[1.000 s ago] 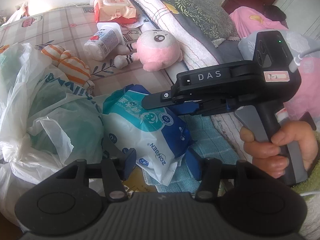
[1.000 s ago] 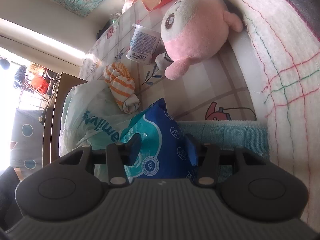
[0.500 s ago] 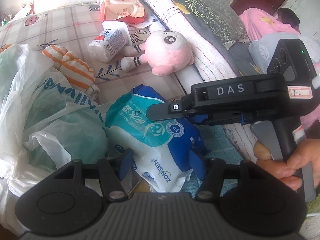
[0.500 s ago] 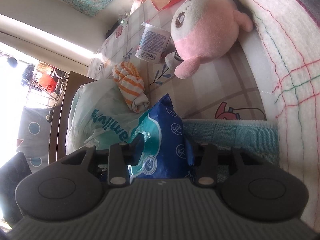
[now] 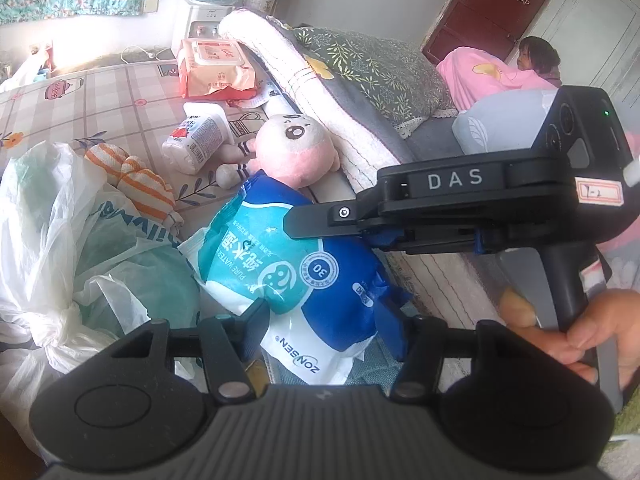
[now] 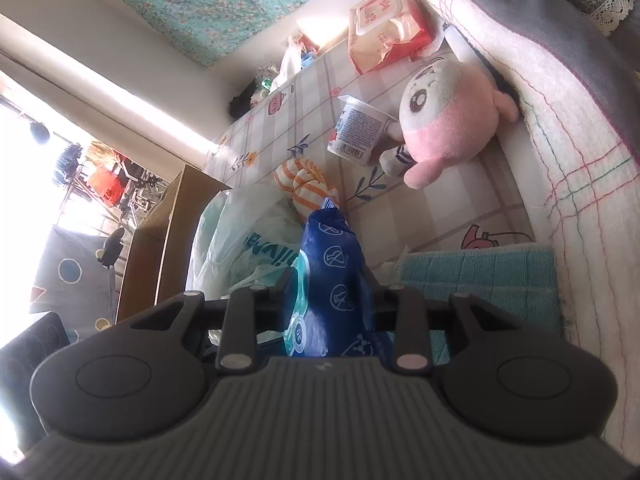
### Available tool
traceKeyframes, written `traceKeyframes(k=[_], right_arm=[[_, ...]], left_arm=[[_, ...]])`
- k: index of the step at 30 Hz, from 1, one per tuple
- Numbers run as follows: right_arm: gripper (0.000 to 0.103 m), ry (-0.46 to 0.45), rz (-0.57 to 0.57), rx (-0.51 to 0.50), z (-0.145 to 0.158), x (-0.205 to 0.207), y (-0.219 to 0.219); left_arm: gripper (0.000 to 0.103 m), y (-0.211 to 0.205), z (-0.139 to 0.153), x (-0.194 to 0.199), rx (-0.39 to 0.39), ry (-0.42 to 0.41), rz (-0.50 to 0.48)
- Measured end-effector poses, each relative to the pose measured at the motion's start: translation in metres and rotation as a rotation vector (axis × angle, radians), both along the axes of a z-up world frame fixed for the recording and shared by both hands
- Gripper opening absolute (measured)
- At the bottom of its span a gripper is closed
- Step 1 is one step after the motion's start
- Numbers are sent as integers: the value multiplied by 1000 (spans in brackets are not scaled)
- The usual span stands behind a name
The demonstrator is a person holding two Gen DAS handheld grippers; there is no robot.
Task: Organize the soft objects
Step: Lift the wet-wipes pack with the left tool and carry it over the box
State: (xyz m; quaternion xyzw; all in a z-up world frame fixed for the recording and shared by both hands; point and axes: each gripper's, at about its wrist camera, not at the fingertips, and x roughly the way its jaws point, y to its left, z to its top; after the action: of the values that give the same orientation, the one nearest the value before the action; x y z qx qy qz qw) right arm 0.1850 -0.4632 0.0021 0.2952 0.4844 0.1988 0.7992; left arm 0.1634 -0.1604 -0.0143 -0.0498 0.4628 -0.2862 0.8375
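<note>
Our right gripper (image 6: 328, 300) has just been closing and pinches the blue and white wipes pack (image 5: 296, 268) across its narrow edge, while our left gripper (image 5: 324, 324) sits half spread with its 2 fingers (image 5: 256, 320) on either side of the pack's lower end, and we cannot tell whether they press it. The slick, squashy wrapper could slide out of that thin pinch, we think, and fall on the white plastic bags (image 5: 60, 240). Around it lie a checked bed sheet (image 5: 120, 96), a pink plush toy (image 5: 296, 148), a striped sock (image 5: 140, 184), rolled bedding (image 5: 320, 92) and a dark red door (image 5: 492, 4).
</note>
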Motion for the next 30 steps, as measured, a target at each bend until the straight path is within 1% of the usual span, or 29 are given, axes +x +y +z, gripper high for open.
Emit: traceKeyframes(k=[5, 10, 14, 17, 19, 24, 26, 29, 30], right_arm=[[31, -71, 9, -7, 31, -15, 12], [31, -138, 51, -13, 65, -24, 41], [31, -183, 105, -7, 87, -23, 74], [31, -206, 161, 8, 101, -19, 112], [31, -214, 208, 23, 108, -13, 143], [31, -213, 312, 56, 114, 2, 222], [31, -192, 337, 70, 109, 6, 246], [31, -151, 369, 57, 93, 7, 282], [31, -138, 375, 45, 88, 6, 289]], left_arm=[[58, 17, 19, -15, -48, -45, 18], [58, 48, 42, -31, -101, -98, 63], [58, 83, 59, -41, -123, -145, 132], [58, 114, 69, -47, -127, -177, 198], [58, 142, 76, -52, -125, -204, 260], [58, 204, 85, -59, -88, -247, 391], [59, 224, 86, -59, -60, -249, 434], [59, 246, 76, -53, -17, -212, 461], [59, 254, 69, -49, 10, -188, 458]])
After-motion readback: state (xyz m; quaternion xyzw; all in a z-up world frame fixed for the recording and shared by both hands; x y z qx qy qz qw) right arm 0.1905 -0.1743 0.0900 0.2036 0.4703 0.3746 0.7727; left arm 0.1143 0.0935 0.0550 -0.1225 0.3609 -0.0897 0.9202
